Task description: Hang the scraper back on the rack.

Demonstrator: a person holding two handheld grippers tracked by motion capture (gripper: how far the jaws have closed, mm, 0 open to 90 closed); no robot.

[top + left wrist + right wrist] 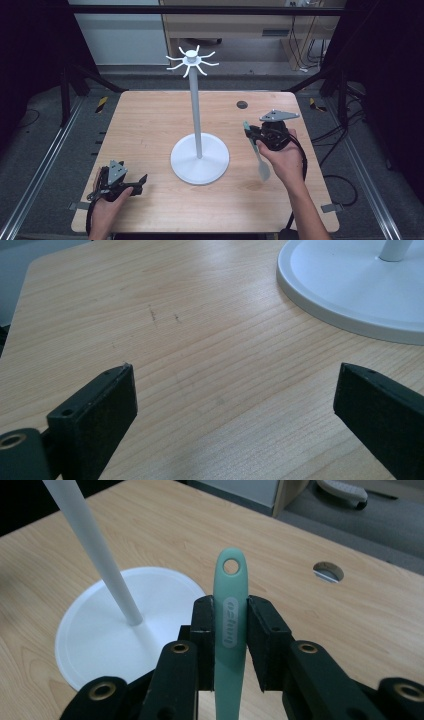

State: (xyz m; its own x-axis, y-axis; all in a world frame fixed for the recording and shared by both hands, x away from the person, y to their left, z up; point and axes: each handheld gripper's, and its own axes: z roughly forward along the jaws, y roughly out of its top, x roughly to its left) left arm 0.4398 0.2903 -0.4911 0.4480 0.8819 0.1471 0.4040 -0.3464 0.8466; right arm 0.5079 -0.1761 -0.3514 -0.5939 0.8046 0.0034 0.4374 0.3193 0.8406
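A white stand point(199, 125) with hooks at its top is seen at the centre of the high view, its round base point(200, 160) resting on the wooden surface point(150, 125). At right of centre, a green spatula point(257, 150) is clamped by its handle point(230, 615) between the jaws of the right hand-held gripper point(255, 134), the blade hanging lower in the frame. At lower left, the left hand-held gripper point(139, 182) is held low over the surface, jaws spread wide with nothing between them.
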